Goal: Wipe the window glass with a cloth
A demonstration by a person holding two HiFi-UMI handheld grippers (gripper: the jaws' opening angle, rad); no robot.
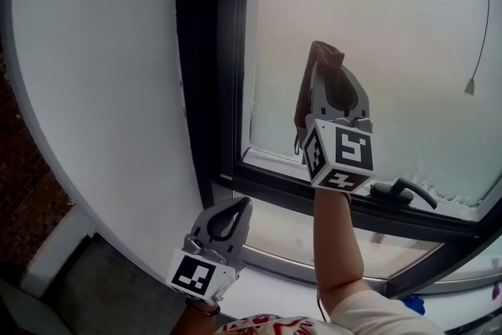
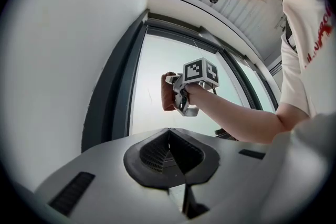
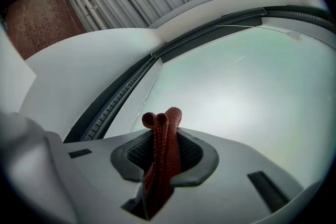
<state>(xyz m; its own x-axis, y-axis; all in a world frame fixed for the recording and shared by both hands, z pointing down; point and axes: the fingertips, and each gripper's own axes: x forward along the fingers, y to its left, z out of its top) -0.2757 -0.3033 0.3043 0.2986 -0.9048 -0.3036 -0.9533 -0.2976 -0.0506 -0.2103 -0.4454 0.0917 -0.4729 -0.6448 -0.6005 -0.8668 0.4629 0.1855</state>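
Centre frame, the right gripper (image 1: 329, 68) clamps a folded brown cloth (image 1: 304, 98), holding it up near the window glass (image 1: 392, 20), seemingly for wiping. The left gripper (image 1: 235, 209) hangs lower left, jaws together, empty.

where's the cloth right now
In the head view, the cloth is clamped in the right gripper, raised at the lower-left part of the glass.
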